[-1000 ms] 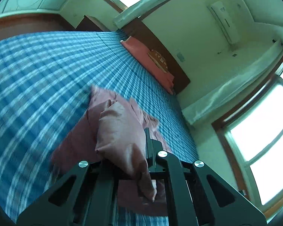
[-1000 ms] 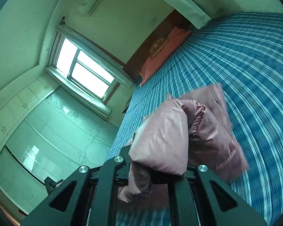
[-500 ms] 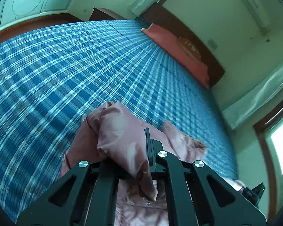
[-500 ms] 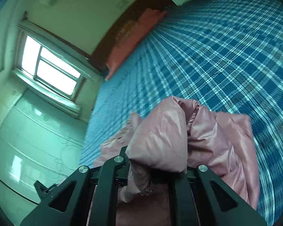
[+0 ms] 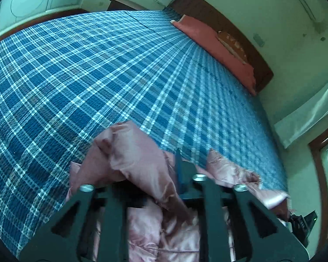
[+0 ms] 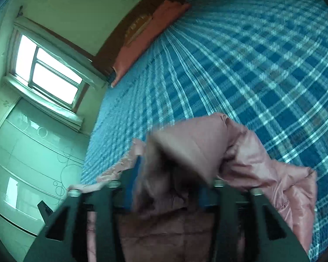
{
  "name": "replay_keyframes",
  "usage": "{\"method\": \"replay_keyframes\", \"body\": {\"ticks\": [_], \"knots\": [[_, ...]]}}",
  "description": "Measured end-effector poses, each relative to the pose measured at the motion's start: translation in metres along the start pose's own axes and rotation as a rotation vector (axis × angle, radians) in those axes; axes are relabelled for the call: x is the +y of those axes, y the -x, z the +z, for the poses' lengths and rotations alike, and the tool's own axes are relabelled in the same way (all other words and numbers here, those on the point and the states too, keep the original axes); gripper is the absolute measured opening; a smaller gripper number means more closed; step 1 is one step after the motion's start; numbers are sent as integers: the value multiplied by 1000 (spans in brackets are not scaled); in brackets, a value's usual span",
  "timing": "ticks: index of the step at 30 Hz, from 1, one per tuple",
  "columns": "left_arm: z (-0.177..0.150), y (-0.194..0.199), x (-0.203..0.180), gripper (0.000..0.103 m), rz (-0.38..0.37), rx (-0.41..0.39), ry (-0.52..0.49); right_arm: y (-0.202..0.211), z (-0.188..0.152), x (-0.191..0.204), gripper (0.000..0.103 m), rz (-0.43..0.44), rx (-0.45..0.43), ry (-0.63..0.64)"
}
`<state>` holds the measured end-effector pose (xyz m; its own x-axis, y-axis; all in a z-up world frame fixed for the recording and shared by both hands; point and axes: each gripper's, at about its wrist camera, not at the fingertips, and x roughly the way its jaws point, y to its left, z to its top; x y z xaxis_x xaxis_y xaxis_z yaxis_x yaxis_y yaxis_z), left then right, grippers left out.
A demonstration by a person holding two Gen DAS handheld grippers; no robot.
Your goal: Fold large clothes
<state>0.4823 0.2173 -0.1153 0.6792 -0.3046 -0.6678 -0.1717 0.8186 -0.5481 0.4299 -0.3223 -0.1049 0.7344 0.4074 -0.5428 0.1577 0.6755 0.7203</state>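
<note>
A: Where's the jacket [image 5: 140, 159]?
B: We see it on the bed [image 5: 98, 69], at the end far from the pillow [image 5: 216, 43], pink, bunched up.
A: Left gripper [image 5: 148, 183]?
B: Jaws pinching a puffy fold of jacket, rest lying under them.
A: Right gripper [image 6: 170, 187]?
B: Same, we've got its jaws clamped on a raised jacket [image 6: 192, 150] fold; blurry. A window [image 6: 48, 69] sits beyond the pillow [image 6: 150, 37] end.
</note>
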Motion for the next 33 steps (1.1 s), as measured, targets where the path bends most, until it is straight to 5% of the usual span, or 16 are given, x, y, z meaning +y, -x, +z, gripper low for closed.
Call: {"method": "replay_keyframes", "body": {"ticks": [2, 3, 6, 11, 15, 23, 26, 29, 33], "knots": [[4, 13, -3, 70, -28, -32, 17, 17, -1, 5, 68, 7, -52, 18], [4, 22, -3, 71, -37, -60, 23, 23, -2, 9, 68, 13, -61, 33], [-3, 40, -10, 71, -48, -85, -9, 30, -11, 18, 68, -27, -64, 82], [-24, 25, -36, 59, 77, -56, -223, 0, -36, 59, 60, -162, 9, 312], [-25, 1, -41, 59, 137, -62, -275, -36, -44, 87, 53, -198, 60, 428], [-13, -61, -20, 60, 235, 28, -234, -116, -45, 89, 53, -302, 145, 495], [-8, -64, -24, 59, 248, 34, -246, -116, -40, 89, 52, -294, 160, 487], [2, -51, -21, 60, 178, 16, -211, -97, -24, 87, 52, -293, 109, 471], [10, -63, -1, 60, 177, 45, -138, -90, 1, 50, 52, -392, 87, 382]]}}
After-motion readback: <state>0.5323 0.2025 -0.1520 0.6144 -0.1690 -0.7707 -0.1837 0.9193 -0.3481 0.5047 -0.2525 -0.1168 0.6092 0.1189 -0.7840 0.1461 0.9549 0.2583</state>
